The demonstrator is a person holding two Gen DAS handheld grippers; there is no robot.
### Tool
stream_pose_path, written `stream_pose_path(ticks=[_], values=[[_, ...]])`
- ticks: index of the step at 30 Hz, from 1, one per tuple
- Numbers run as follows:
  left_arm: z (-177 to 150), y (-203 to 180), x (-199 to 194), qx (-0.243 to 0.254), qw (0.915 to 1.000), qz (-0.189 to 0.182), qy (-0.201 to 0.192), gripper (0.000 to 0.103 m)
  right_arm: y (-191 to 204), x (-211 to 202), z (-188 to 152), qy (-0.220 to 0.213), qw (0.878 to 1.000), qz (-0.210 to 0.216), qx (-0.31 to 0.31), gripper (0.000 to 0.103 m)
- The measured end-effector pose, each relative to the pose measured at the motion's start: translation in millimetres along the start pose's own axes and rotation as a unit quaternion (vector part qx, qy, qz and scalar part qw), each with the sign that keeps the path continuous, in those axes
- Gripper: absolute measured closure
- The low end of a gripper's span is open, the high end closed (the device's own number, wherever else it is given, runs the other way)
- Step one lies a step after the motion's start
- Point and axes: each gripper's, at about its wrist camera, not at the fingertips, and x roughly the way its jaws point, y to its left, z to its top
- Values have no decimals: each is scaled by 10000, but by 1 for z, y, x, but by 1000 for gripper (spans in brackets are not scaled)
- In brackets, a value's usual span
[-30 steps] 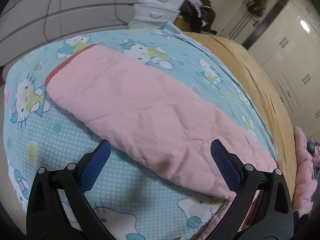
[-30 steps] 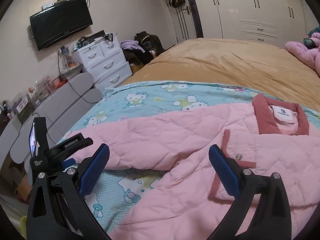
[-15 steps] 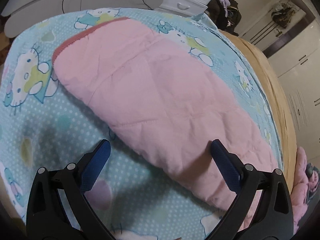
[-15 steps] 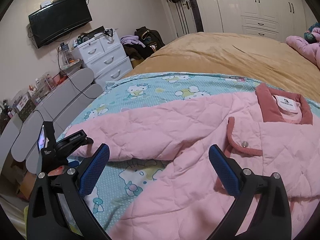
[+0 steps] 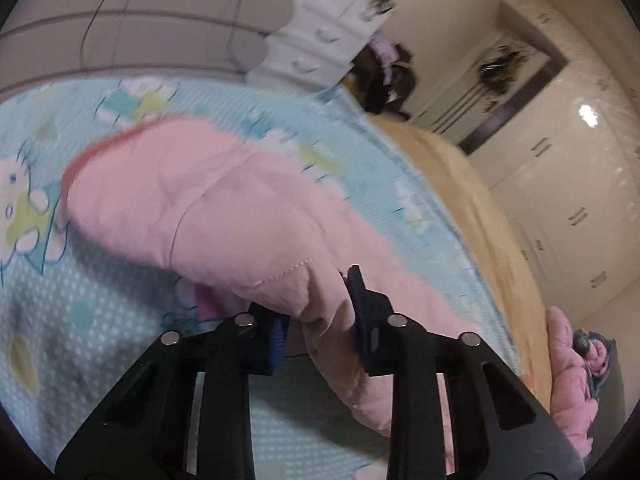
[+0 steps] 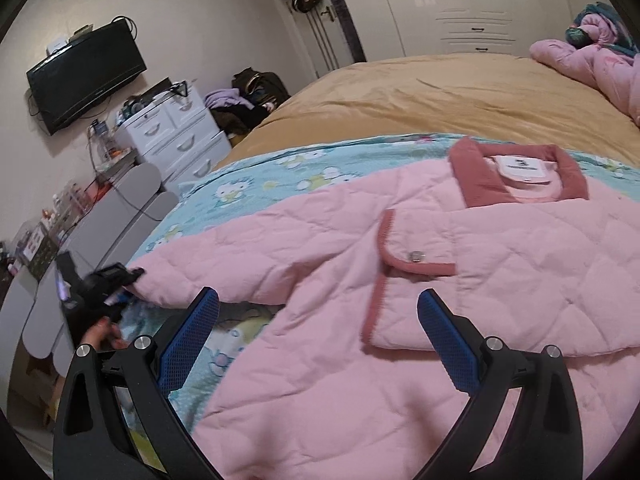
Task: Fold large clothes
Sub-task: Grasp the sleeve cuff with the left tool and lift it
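Bedroom, mid-fold: my left gripper (image 5: 320, 312) pinches the sleeve (image 5: 224, 216) of the pink quilted jacket (image 6: 400, 280), spread on the cartoon-print sheet (image 6: 256, 184) at near bed edge. My right gripper (image 6: 318, 324) hovers w/ jaws apart over jacket front.

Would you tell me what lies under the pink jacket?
The pink jacket lies on a blue cartoon-print sheet, itself over a tan bedspread. What the jacket covers cannot be seen.
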Motion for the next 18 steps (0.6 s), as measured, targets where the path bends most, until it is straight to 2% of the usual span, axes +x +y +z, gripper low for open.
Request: stream_pose_path(ticks=[5, 18], values=[[5, -19, -26, 113, 9983, -457, -335, 89, -22, -10, -7, -34, 9996, -94, 276, 4], [1, -78, -75, 548, 9880, -1133, -899, 91, -72, -40, -17, -264, 9964, -360, 714, 4]])
